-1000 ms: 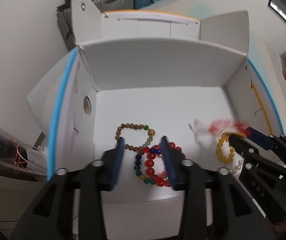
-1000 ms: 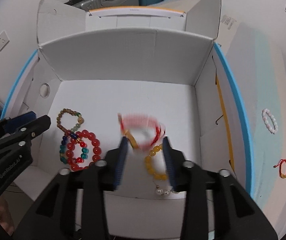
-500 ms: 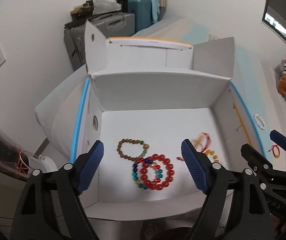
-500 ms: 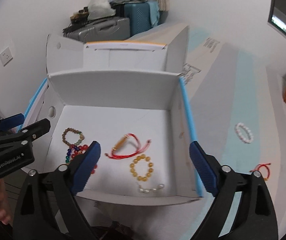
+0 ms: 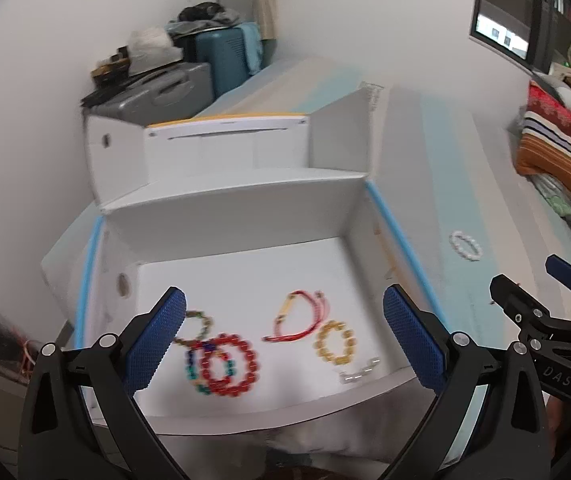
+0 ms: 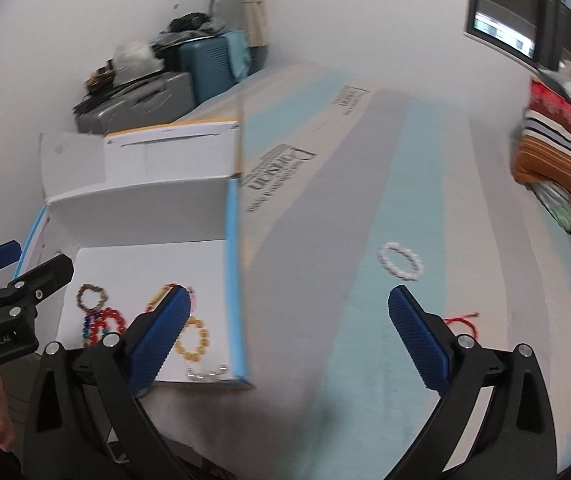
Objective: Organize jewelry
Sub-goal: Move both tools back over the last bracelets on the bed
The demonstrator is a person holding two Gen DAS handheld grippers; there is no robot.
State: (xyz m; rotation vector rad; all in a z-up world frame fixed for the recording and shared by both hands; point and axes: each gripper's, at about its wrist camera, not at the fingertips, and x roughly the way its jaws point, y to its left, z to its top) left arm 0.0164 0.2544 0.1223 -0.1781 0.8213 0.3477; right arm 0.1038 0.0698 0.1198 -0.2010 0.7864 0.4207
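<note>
two bracelets left outside the box

left wrist view: your left gripper hangs spread wide and empty over the white box, where the red bead bracelet, red cord bracelet and yellow bead bracelet lie close together. dip in carelessly and you likely tangle them.

right wrist view: your right gripper, also spread and empty, faces the striped surface, with the white bead bracelet ahead and the thin red string bracelet just beside its right finger. pinch that string too shallow and it may slip.
</note>
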